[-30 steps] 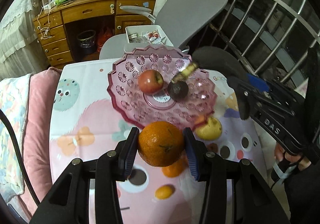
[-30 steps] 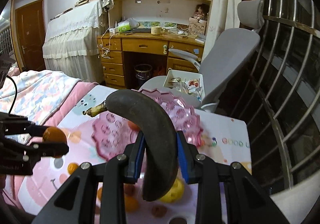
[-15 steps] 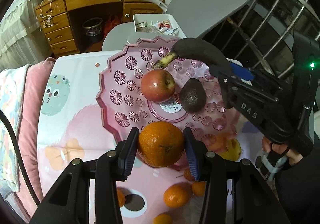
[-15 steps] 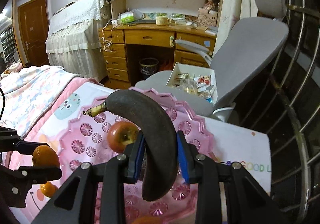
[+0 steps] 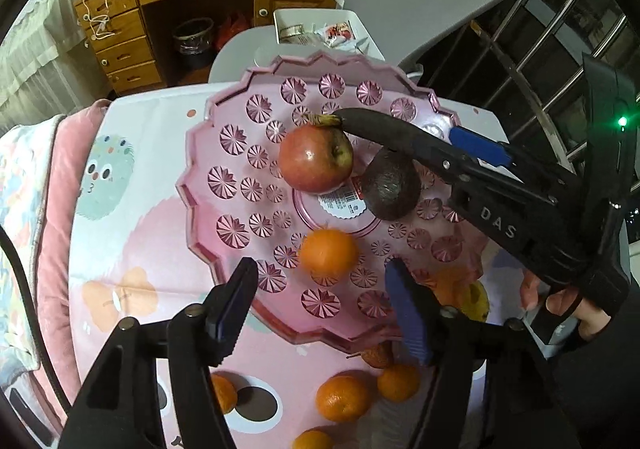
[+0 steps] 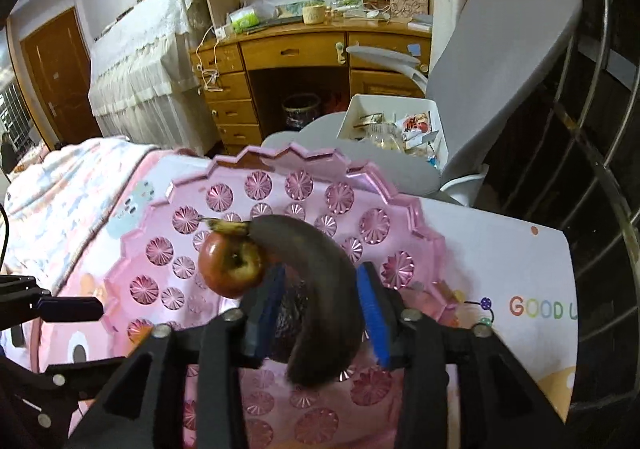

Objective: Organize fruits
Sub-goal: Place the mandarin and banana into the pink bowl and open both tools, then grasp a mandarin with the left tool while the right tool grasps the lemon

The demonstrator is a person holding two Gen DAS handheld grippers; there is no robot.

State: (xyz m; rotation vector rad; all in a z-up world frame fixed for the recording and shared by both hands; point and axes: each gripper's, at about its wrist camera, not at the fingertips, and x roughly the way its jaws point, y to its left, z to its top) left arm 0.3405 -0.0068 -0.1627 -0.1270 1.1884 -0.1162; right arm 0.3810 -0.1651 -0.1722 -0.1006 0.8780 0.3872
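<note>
Ahead of left tool [image 5: 320, 301], orange [image 5: 329, 252] on plate [image 5: 224, 185].

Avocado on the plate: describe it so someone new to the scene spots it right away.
Find the big pink plate with starburst patterns on the cartoon tablecloth. Near its centre sticker, right of the red apple and under the blackened banana in the right tool, lies the avocado. It alone is dark, pear-shaped and rough-skinned; the orange nearby is bright.
</note>
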